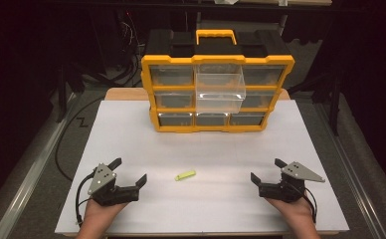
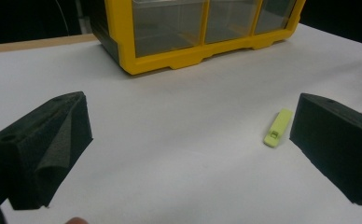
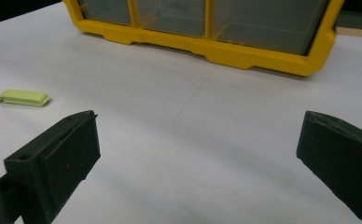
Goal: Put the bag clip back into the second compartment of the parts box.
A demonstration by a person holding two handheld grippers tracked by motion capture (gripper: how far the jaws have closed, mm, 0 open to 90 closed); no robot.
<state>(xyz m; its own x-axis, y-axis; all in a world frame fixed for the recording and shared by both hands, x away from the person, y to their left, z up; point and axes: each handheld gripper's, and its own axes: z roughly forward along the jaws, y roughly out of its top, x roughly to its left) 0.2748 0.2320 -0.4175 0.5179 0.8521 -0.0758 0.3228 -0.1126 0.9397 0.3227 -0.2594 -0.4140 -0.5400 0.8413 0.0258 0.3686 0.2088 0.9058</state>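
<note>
Now | yellow-green clip (image 1: 185,175) | between left gripper (image 1: 130,172), right gripper (image 1: 265,170), untouched

— Any lettering you can make out on the yellow organiser (image 1: 217,94)?

— None. Its frame, its black top and the handle (image 1: 216,36) carry no legible word, brand or number from the high view.

— And the clear drawers (image 1: 219,87)?

— Bare fronts, no labels or stickers that I can read, in the two gripper views as well.

— The small green piece (image 1: 185,175) on the counter (image 1: 131,134)?

— There is a little square recess on it in the left gripper view, but no characters; it may bear fine print too small to tell.

— The tongs?

— A faint reddish mark on one pad (image 2: 342,140), not readable as text.
</note>
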